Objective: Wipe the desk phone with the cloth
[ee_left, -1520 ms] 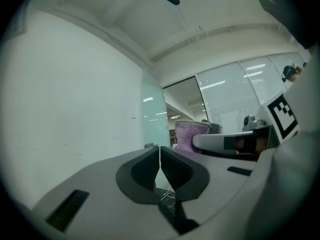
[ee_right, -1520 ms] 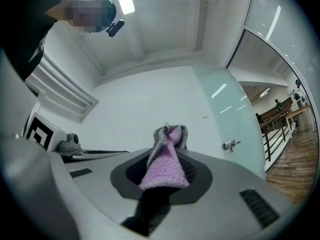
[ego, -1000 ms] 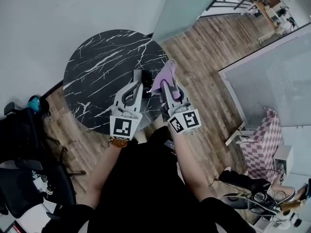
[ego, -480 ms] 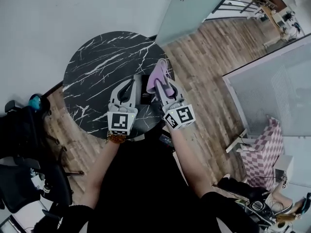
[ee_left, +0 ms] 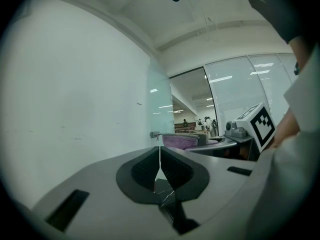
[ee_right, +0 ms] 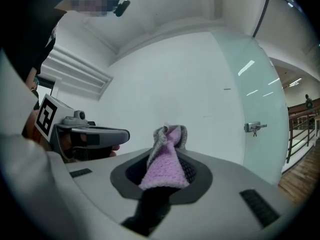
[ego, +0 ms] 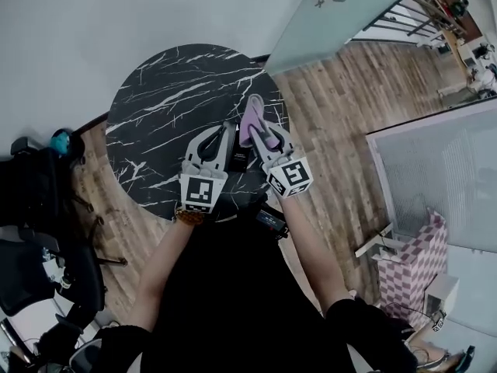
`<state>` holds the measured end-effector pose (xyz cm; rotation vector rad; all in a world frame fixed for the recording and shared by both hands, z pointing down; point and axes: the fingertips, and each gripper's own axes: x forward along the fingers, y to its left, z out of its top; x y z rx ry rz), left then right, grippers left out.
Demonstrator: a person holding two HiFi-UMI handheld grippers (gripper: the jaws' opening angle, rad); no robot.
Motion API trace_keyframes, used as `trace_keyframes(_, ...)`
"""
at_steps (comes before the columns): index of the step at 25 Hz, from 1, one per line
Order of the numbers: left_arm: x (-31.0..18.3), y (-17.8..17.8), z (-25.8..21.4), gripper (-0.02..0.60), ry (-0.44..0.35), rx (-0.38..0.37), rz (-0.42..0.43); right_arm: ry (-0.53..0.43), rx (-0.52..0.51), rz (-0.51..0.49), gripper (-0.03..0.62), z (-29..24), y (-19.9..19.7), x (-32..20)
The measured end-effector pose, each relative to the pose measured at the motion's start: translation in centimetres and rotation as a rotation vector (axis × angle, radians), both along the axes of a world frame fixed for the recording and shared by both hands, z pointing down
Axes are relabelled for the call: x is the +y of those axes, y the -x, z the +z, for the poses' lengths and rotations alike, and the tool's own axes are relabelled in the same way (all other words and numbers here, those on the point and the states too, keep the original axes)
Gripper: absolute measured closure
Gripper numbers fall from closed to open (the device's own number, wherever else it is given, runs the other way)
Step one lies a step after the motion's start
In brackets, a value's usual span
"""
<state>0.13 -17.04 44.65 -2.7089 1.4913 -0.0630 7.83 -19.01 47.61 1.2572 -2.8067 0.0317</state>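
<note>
Over the round black marble table point(ego: 155, 107), both grippers are sitting side by side near the edge closest to me. Left gripper point(ego: 224, 130) has its jaws pressed together with nothing between them; its own camera shows the two dark pads meeting in a thin seam point(ee_left: 159, 159), and through the gap underneath I can just see white-veined marble. Right gripper point(ego: 262, 137) is pinching the purple cloth point(ego: 252, 119). In its own view point(ee_right: 167, 165) the cloth point(ee_right: 170, 139) is bunched up between the pads, with a grey-edged fold sticking up past the tips. The desk phone point(ego: 239, 155) is the dark shape on the table between the two grippers, partly tucked under them, so I can't make out much detail and can't tell if the cloth is actually touching it. From the left gripper view the cloth point(ee_left: 180, 140) and the right gripper's marker cube point(ee_left: 260, 124) show just off to the right. Wood floor point(ego: 326, 107) is beyond the table, with a glass door point(ego: 326, 22) up top and a black office chair point(ego: 31, 208) off to the left.
</note>
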Motion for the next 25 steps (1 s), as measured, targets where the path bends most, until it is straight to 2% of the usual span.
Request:
trace_keyframes(17, -0.4, 0.4, 3.6, 0.561, 0.102, -0.047, 0.035, 0.086, 0.292, -0.107, 0.519, 8.1, 1.4, -3.9)
trace_keyframes(25, -0.4, 0.8, 4.8, 0.561, 0.149, -0.038, 0.031, 0.185, 0.397, -0.122, 0.516, 13.1, 1.9, -5.2)
